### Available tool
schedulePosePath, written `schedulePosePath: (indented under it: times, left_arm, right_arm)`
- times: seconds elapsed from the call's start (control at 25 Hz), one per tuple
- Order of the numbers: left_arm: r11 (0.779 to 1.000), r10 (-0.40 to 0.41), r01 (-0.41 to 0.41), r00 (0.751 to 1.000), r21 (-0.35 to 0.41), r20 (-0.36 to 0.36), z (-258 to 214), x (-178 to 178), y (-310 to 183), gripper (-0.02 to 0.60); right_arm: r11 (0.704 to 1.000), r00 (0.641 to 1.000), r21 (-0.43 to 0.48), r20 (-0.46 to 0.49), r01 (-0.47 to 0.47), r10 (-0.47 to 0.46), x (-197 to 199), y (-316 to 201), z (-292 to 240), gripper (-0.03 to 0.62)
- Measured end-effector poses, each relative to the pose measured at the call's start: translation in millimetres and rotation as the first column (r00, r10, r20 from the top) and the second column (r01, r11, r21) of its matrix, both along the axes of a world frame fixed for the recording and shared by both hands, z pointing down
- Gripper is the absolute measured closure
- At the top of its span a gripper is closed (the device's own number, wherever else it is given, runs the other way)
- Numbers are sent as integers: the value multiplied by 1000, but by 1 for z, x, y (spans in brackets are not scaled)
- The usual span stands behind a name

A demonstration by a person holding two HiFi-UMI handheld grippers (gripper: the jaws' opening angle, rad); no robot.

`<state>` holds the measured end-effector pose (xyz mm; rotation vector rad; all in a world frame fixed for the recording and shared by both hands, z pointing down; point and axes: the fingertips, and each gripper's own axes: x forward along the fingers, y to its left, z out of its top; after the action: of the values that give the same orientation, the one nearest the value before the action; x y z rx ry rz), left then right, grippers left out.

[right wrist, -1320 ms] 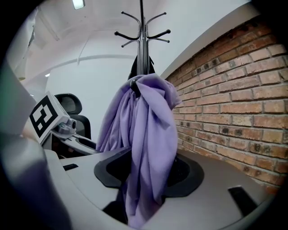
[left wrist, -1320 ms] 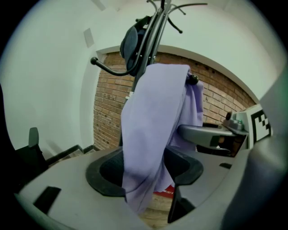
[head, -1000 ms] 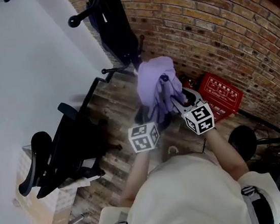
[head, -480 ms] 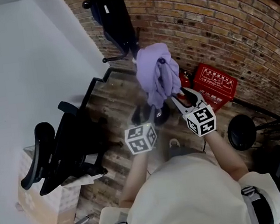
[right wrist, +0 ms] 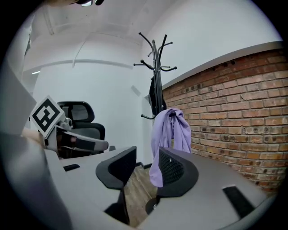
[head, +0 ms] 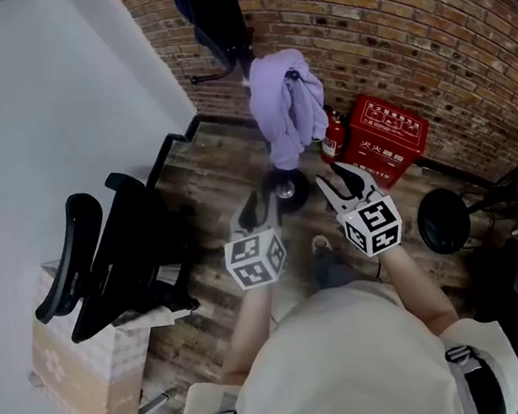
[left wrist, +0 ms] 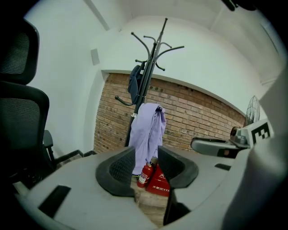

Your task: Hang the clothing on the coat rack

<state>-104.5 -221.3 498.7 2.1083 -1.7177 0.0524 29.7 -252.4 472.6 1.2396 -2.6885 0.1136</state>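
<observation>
A purple garment (head: 285, 103) hangs from a hook of the black coat rack (left wrist: 150, 58), its folds drooping toward the floor. It also shows ahead in the left gripper view (left wrist: 147, 134) and the right gripper view (right wrist: 170, 134). My left gripper (head: 261, 210) and right gripper (head: 344, 181) are held side by side in front of the person, well short of the garment. The jaws of both have just been closing a little. A clear gap remains between each pair, at the left gripper (left wrist: 146, 164) and the right gripper (right wrist: 146, 164), with nothing between them.
A dark garment (left wrist: 134, 85) hangs higher on the rack. A red fire extinguisher (head: 330, 138) and a red box (head: 384, 137) stand by the brick wall. A black office chair (head: 116, 267) and a cardboard box (head: 73, 377) are at the left, and a round black stand (head: 443, 222) at the right.
Both grippers have drawn back from the purple garment toward the person. The garment stays hanging on the rack and now lies farther off in the head view.
</observation>
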Motion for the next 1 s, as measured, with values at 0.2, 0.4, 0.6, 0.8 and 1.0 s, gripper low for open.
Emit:
schedulePosePath:
  times: [0.2, 0.4, 0.6, 0.8, 1.0]
  left_arm:
    - [999, 3, -3, 1000, 37, -6, -11, -2, 38, 490]
    - [998, 8, -7, 1000, 70, -19, -19, -6, 70, 532]
    - [996, 4, -1, 999, 87, -32, -23, -8, 96, 546]
    - [995, 0, 5, 999, 103, -43, -28, -9, 110, 551]
    - [994, 2, 3, 999, 107, -45, -31, -8, 113, 551]
  right_arm:
    - [1000, 1000, 8, 5, 2, -2, -3, 40, -5, 486]
    - [999, 1000, 41, 8, -5, 5, -4, 69, -15, 534]
    - [998, 1000, 59, 17, -11, 10, -1, 92, -22, 560]
    - [997, 1000, 70, 19, -12, 11, 2, 107, -24, 568]
    - [997, 999, 75, 33, -27, 25, 7, 111, -28, 571]
